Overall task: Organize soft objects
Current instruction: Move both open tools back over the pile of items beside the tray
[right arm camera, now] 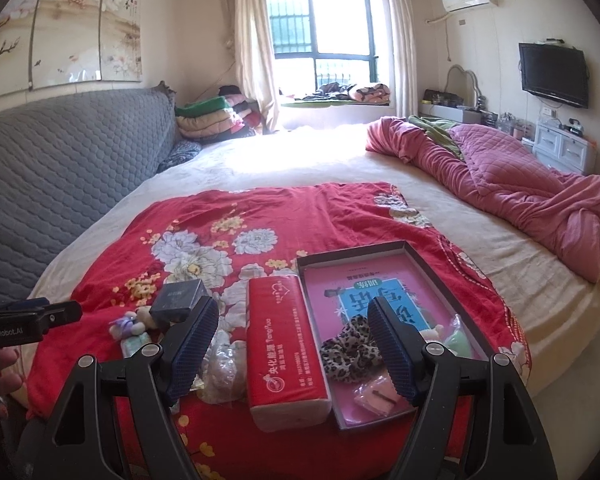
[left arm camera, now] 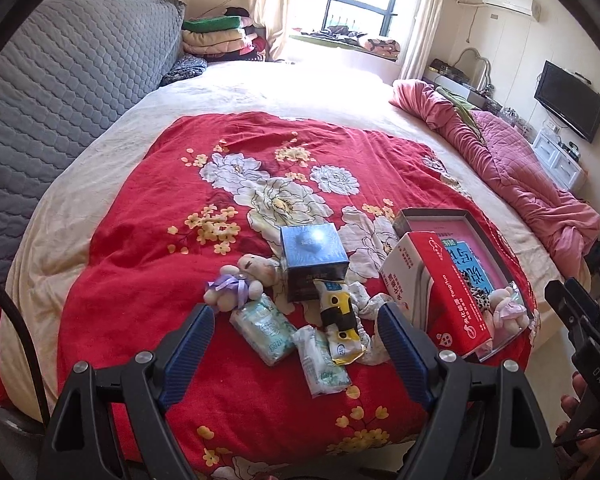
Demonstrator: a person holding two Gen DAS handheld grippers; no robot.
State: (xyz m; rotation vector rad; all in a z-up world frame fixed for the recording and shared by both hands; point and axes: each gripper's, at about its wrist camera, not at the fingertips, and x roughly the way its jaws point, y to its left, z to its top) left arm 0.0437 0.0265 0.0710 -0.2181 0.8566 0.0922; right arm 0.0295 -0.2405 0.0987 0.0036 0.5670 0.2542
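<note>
Both the left gripper (left arm camera: 296,328) and right gripper (right arm camera: 290,338) are hovering released, grasping nothing. The plush bear (left arm camera: 240,286), left of frame centre, is looking light and squashy; pinching its belly seems safest.

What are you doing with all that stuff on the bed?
A person holds two grippers over a red blanket, sorting soft things. Both the left gripper and right gripper are open and empty. A leopard scrunchie already lies in the tray. The teddy, tissue packs and a sock are still on the blanket.
</note>
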